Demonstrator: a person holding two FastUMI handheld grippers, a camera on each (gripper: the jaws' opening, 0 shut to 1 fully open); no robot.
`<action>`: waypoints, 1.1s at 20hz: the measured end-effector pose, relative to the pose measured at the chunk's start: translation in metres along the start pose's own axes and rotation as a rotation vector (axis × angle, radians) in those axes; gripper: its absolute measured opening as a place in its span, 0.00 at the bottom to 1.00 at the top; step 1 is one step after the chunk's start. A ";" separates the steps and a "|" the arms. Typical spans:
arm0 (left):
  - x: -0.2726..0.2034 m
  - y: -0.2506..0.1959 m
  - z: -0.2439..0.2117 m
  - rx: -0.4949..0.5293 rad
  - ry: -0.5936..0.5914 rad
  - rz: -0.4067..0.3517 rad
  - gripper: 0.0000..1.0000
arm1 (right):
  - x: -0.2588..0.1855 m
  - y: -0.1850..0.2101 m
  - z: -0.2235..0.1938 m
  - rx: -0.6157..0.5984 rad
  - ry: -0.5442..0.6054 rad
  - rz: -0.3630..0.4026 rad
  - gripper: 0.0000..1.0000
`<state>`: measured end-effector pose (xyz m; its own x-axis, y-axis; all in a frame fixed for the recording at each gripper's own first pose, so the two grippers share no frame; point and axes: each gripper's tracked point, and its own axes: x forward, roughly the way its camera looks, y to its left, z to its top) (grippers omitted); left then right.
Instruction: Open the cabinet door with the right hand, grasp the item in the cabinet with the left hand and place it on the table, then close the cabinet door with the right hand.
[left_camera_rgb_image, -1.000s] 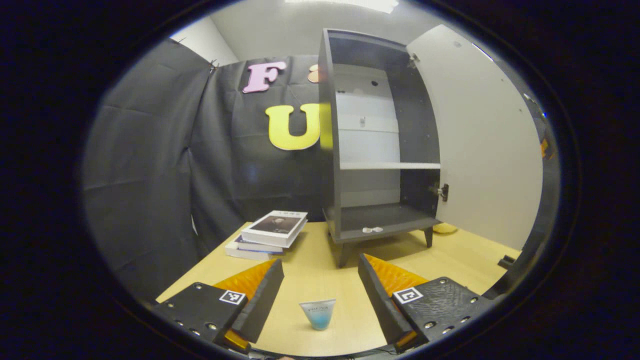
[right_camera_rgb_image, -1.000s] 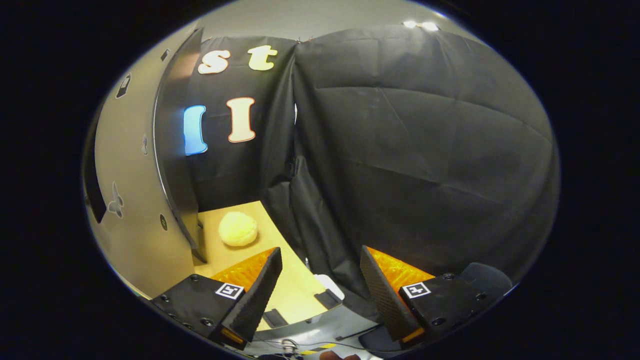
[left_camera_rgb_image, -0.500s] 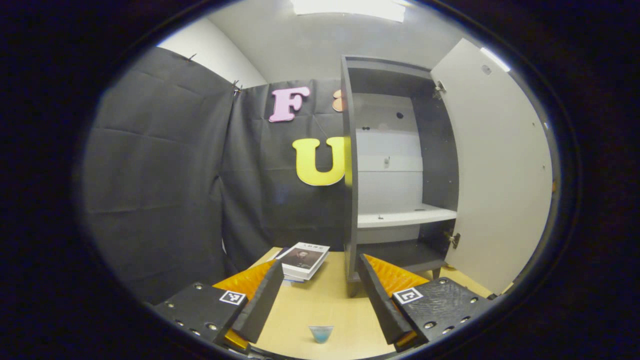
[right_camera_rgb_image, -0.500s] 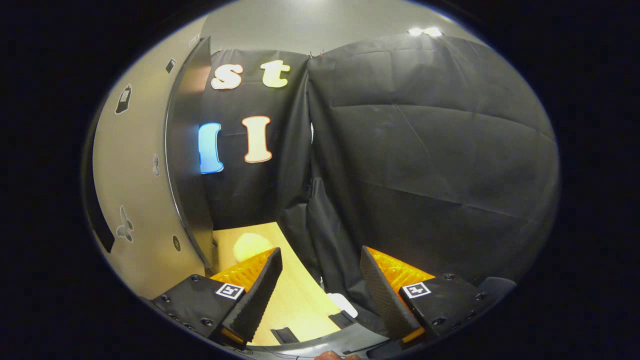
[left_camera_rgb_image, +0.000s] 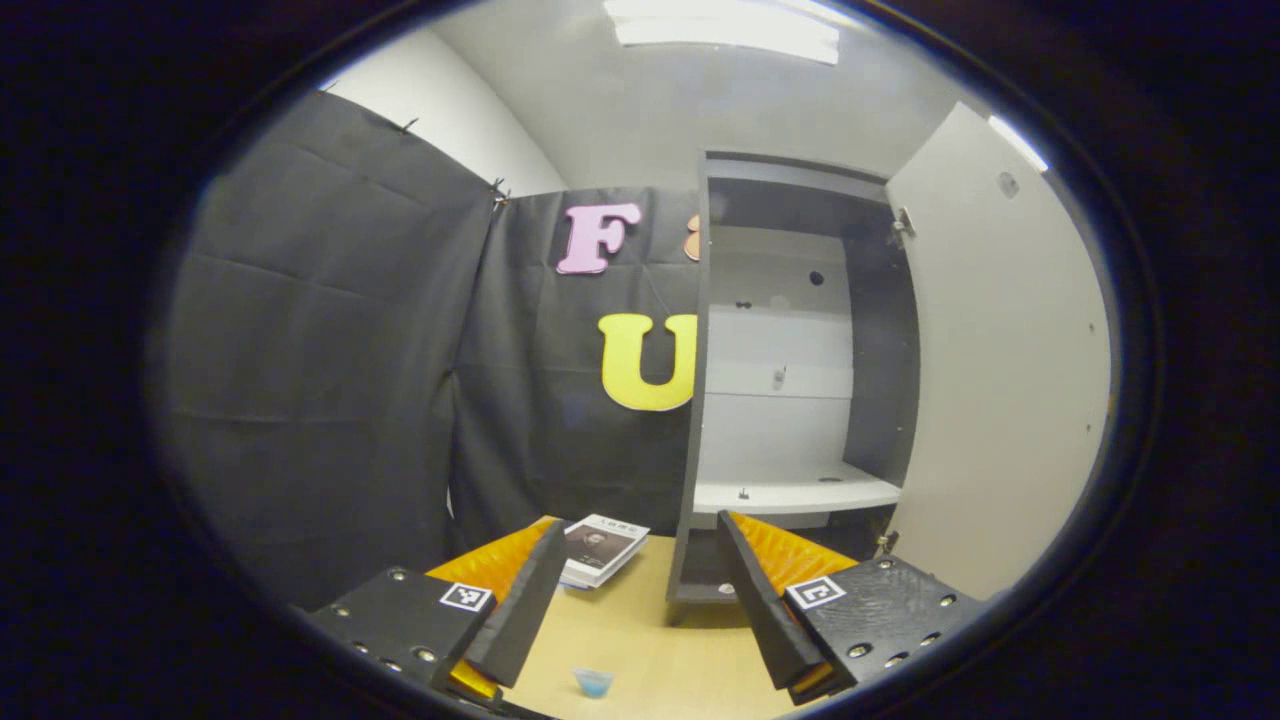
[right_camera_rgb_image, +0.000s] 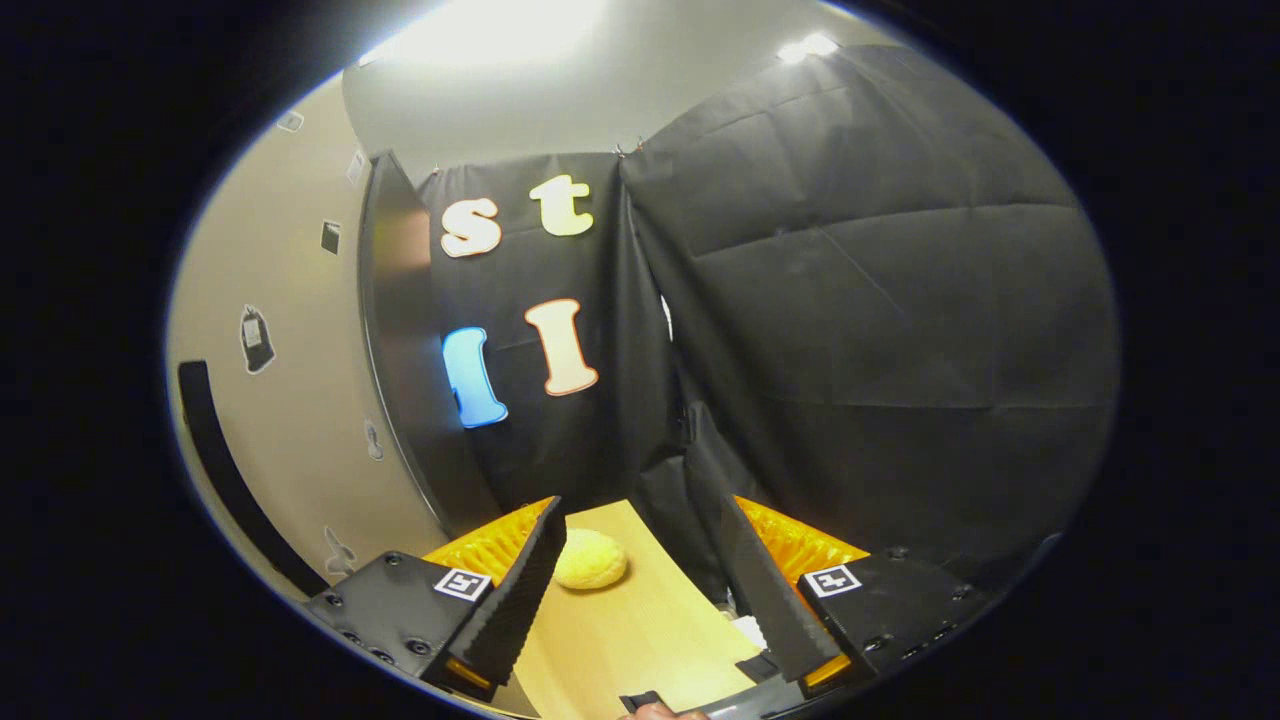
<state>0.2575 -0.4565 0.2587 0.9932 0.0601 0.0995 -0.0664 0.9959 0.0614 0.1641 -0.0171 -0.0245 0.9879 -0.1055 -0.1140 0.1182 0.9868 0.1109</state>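
The small blue-and-white tube (left_camera_rgb_image: 593, 682) stands upright on the bench (left_camera_rgb_image: 650, 640), long axis vertical, wide end up, in front of the cabinet (left_camera_rgb_image: 775, 400) and between the left claw (left_camera_rgb_image: 634, 588) fingers, touching neither. The left claw is wide apart and holds nothing. The cabinet door (left_camera_rgb_image: 1000, 380) stands open. The right claw (right_camera_rgb_image: 640, 575) is wide apart, empty, beside the door's outer face (right_camera_rgb_image: 290, 400), near a yellow ball (right_camera_rgb_image: 590, 558).

Left gripper (left_camera_rgb_image: 633, 590) risen, farther from tube (left_camera_rgb_image: 593, 682).
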 end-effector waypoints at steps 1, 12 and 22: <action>-0.002 0.003 0.004 0.003 0.023 0.037 0.90 | 0.000 0.002 0.003 -0.017 0.000 0.019 0.96; -0.013 0.013 0.065 0.001 0.038 0.111 0.91 | -0.026 0.079 0.018 -0.063 0.018 0.310 0.93; 0.024 0.036 0.039 -0.058 0.111 0.009 0.91 | -0.048 0.119 0.034 -0.060 0.005 0.388 0.89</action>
<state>0.2755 -0.4222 0.3018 0.9973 0.0727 -0.0112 -0.0727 0.9974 0.0033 0.1344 0.1009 0.0280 0.9574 0.2776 -0.0801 -0.2704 0.9586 0.0894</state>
